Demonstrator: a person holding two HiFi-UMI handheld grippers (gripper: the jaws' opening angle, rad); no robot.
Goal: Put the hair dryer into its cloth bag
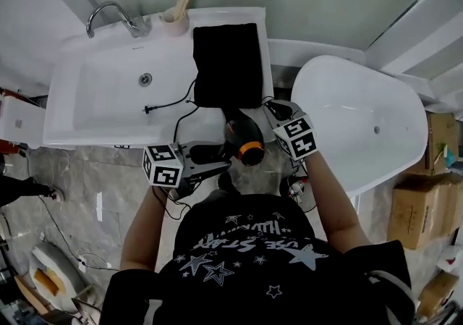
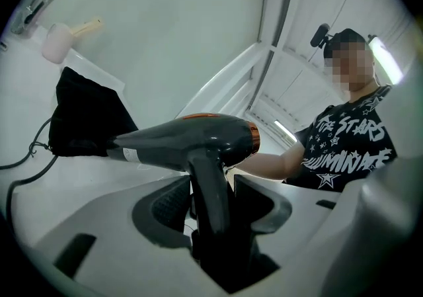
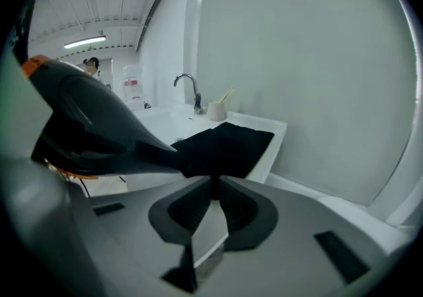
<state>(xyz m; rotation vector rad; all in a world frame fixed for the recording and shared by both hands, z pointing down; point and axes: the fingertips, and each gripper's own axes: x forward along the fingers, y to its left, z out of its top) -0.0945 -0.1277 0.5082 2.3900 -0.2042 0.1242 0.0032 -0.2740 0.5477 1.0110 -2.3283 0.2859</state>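
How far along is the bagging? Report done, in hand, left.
Done: left tongs grip the dryer by its handle, nozzle toward the bag. In hand: right tongs, empty and barely apart, point at the bag. Left: bag lies flat on the counter; dryer and cord not yet in.

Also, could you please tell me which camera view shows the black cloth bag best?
The head view: the whole cloth bag lies flat on the sink's right ledge. The left gripper view catches it side-on at left, behind the nozzle of the hair dryer. The right gripper view shows it foreshortened, the nozzle covering its near corner.
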